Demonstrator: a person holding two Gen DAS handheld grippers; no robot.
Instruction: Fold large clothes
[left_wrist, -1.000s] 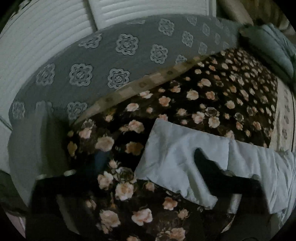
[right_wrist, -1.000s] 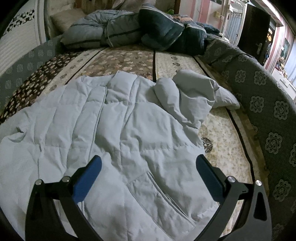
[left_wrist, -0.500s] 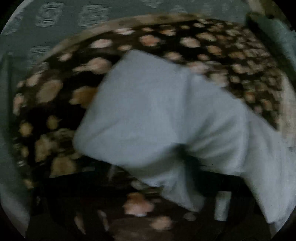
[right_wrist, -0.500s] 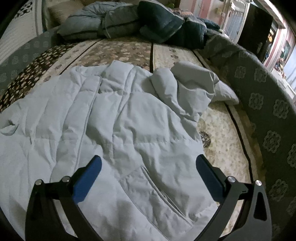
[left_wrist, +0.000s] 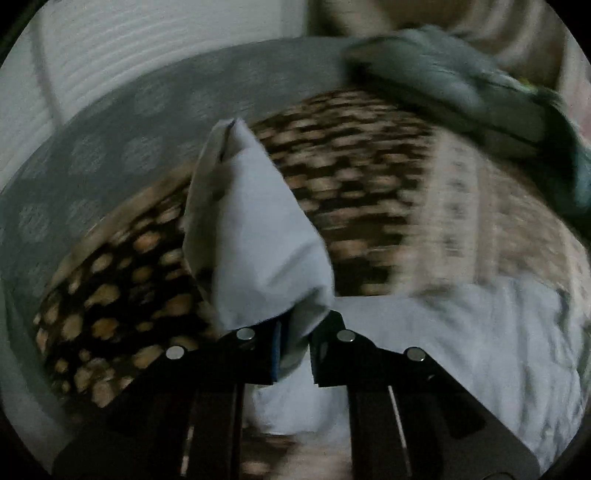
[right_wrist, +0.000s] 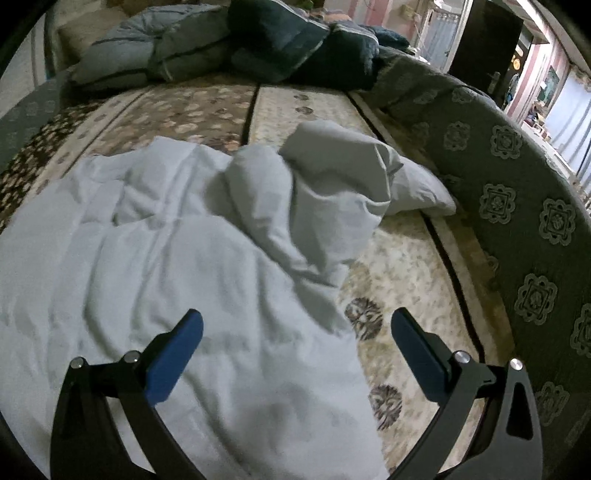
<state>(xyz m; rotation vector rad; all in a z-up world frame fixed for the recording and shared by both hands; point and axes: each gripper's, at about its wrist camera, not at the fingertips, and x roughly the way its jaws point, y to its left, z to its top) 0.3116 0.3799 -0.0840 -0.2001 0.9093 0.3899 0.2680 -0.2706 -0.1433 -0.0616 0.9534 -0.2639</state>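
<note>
A pale grey-blue padded jacket (right_wrist: 177, 266) lies spread on the floral bed cover (right_wrist: 406, 266). Its right sleeve (right_wrist: 340, 177) is bunched up toward the far right. My left gripper (left_wrist: 291, 350) is shut on the jacket's left sleeve (left_wrist: 251, 229), which stands up lifted above the dark floral cover (left_wrist: 129, 288); the jacket body (left_wrist: 480, 332) lies to the right. My right gripper (right_wrist: 295, 343) is open and empty, hovering over the jacket's lower right part near its hem.
A pile of grey and dark blue quilts (right_wrist: 221, 48) sits at the far end of the bed and shows in the left wrist view (left_wrist: 461, 88). A grey patterned padded side (right_wrist: 535, 221) borders the bed on the right, another (left_wrist: 92, 155) on the left.
My left gripper closed on the left sleeve and lifted it off the cover, swinging right. My right gripper shifted right and slightly forward over the jacket, staying open.
</note>
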